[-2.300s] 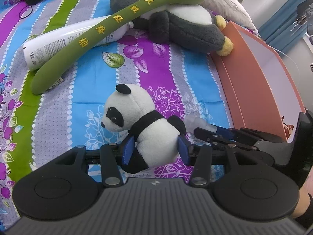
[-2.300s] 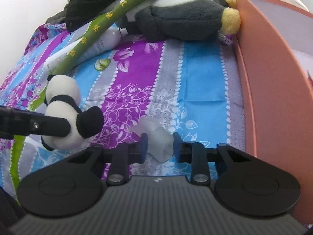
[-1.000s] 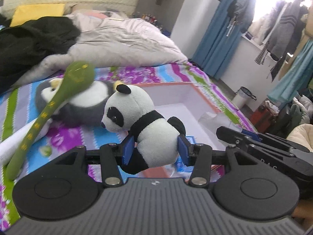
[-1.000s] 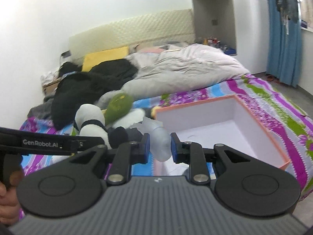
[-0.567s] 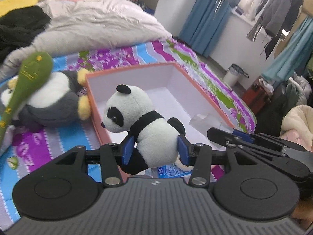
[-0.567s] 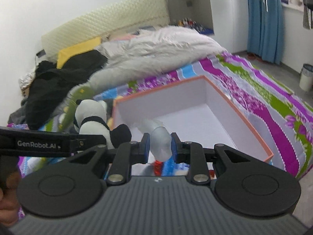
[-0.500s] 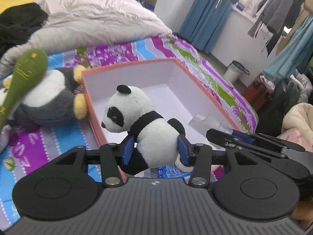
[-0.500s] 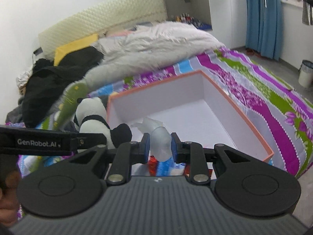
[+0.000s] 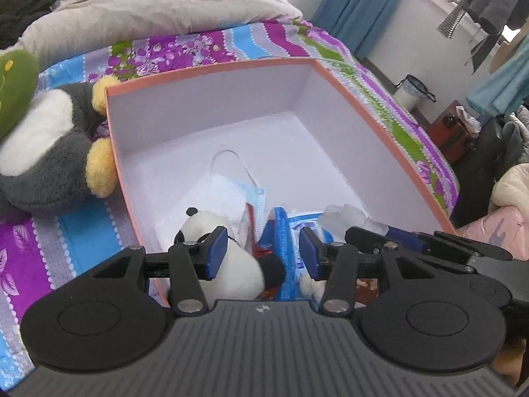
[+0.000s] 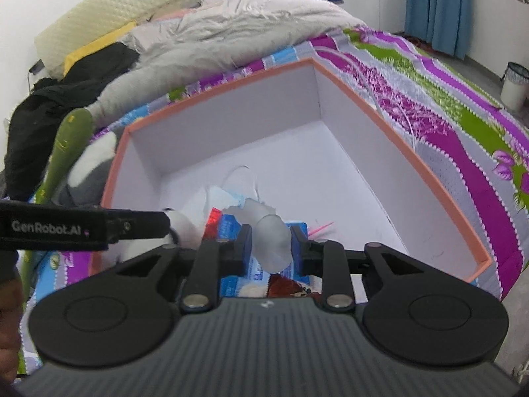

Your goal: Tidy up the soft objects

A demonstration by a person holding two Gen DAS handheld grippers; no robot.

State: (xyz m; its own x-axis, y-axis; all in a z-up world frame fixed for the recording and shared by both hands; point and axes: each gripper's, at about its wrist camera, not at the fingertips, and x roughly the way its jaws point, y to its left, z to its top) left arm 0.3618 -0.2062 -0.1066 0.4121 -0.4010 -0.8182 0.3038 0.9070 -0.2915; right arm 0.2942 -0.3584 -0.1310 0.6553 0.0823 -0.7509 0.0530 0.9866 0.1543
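My left gripper [image 9: 263,253] hangs low over the near end of the orange box [image 9: 215,99]. The small panda plush [image 9: 238,274] has sunk below its jaws. It leans on the left pad, and a gap shows before the right pad. In the right wrist view one left finger [image 10: 132,223] crosses in front of the panda [image 10: 185,228]. My right gripper [image 10: 271,244] is over the same box [image 10: 231,122]. Its jaws are opening, and a cloudy translucent soft lump [image 10: 271,241] still fills the space between the pads.
In the box lie a face mask [image 9: 238,192], a blue packet [image 9: 281,231] and a red wrapper. A grey and white plush [image 9: 43,152] and a green plush [image 9: 13,79] lie left of it. A grey duvet [image 10: 248,23] lies behind, and the bed's edge and the floor are to the right.
Both grippers rose from the bedspread, swung over the orange box and came down into it. The panda dropped from between the left pads. The right pads stand slightly wider apart.
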